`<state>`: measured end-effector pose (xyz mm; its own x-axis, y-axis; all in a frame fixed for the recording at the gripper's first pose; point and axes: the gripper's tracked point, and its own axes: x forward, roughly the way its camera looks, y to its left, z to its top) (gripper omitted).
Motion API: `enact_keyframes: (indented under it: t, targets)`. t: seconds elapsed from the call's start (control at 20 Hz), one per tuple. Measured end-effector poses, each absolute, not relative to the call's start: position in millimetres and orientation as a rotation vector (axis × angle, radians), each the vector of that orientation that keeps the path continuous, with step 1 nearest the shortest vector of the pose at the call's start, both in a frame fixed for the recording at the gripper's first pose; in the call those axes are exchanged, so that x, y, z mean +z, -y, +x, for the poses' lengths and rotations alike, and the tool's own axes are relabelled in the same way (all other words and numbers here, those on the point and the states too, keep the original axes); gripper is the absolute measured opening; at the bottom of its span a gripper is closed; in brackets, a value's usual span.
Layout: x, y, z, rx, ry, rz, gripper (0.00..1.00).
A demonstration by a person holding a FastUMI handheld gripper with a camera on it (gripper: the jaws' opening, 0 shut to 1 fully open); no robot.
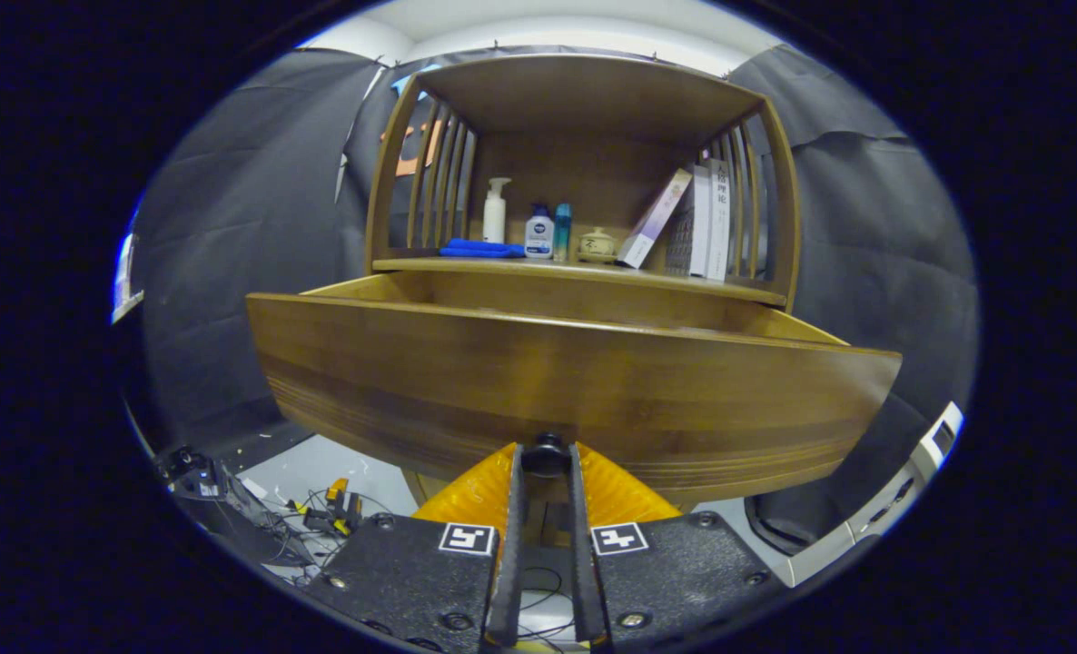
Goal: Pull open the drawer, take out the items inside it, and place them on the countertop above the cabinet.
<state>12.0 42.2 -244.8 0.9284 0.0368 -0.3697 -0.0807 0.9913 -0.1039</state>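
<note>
Claw (546, 454) clamped on the knob (546, 451) below the drawer (538, 381) front: judge a straight, level pull, grip kept firm.

A white pump bottle (495, 210) stands at the back of the shelf. Right of it sit a folded blue cloth (481, 248), a small white bottle (538, 232), a teal bottle (562, 232), a lidded ceramic jar (597, 244) and leaning books (689, 221).
</note>
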Motion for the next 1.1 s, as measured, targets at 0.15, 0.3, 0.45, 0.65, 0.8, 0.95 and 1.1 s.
enact_keyframes:
  t: [0.15,0.3,0.45,0.65,0.8,0.95,1.1]
  targets:
    - [-245,-42,11,0.061,-0.381,-0.117,0.26]
    - [-238,-40,7,0.057,-0.367,-0.106,0.31]
    - [-215,-40,1,0.063,-0.313,-0.142,0.56]
    - [-173,-43,-2,0.078,-0.243,-0.123,0.86]
    - [-140,-45,5,0.085,-0.211,-0.094,0.96]
    - [-106,-43,27,0.072,-0.203,-0.074,0.99]
    - [-75,-40,57,0.059,-0.21,-0.049,1.0]
